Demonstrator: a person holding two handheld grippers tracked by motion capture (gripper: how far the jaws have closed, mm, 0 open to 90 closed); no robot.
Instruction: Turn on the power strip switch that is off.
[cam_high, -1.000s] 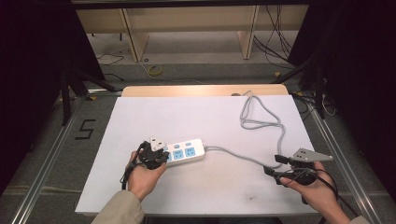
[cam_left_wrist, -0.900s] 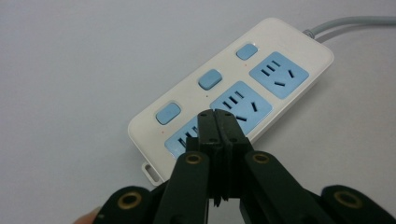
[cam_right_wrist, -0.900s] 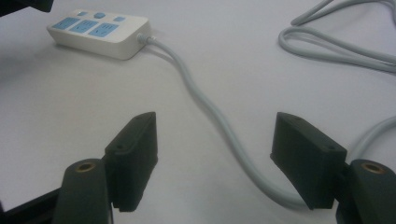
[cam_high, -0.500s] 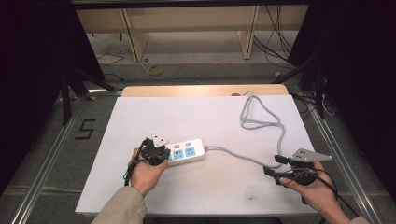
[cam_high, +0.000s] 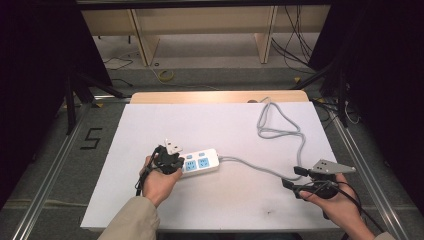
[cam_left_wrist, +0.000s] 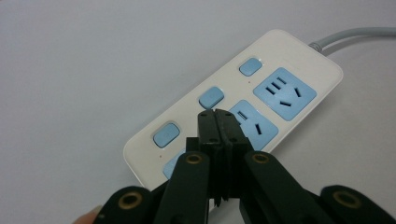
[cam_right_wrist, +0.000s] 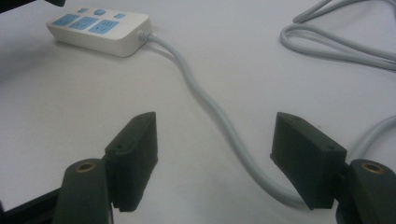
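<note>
Your left gripper, jaws pressed together and empty, hovers over the power strip mid-table; its long axis runs away toward the right. Your right gripper, jaws wide, straddles the grey cord.

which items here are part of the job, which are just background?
In the job:
- power strip
- its grey cable
- left gripper, shut, over the strip
- right gripper, open astride the cable

Background:
- white table
- wooden shelving
- floor cables
</note>
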